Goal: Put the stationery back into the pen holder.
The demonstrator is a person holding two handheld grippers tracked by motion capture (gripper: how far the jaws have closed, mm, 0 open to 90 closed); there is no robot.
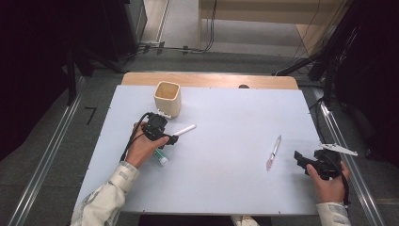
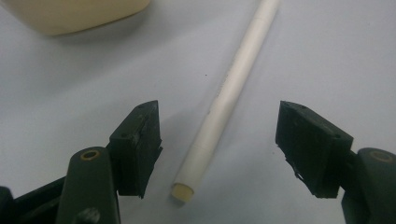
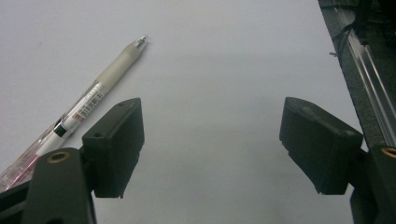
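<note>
— Looking down from the high view: left gripper (image 1: 173, 139) low over the table (image 1: 226, 188), a white pen (image 1: 184, 130) just ahead of it, a cream cup (image 1: 167, 98) a little beyond. Something small and green-capped (image 1: 161, 158) lying behind the gripper, half under the hand. Right gripper (image 1: 301, 161) near the table's right edge, a clear pen with pink ink (image 1: 273, 152) ahead and to its left.

— Anything in the cup?

— Cannot tell; interior hidden from here. Both pens flat on the table, so likely nothing done yet.

— Left gripper view?

— Jaws spread wide, white pen (image 2: 229, 100) lying between them, near end level with the pads, neither pad touching. Cup (image 2: 74, 14) farther off, ahead and left. Probably about to close on the pen.

— Right gripper view?

— Jaws spread, bare table between. Clear pen (image 3: 79, 109) outside the left jaw, running diagonally away, tip pointing forward. Left to do, by the look of it: grasping, lifting, dropping each pen into the cup.
</note>
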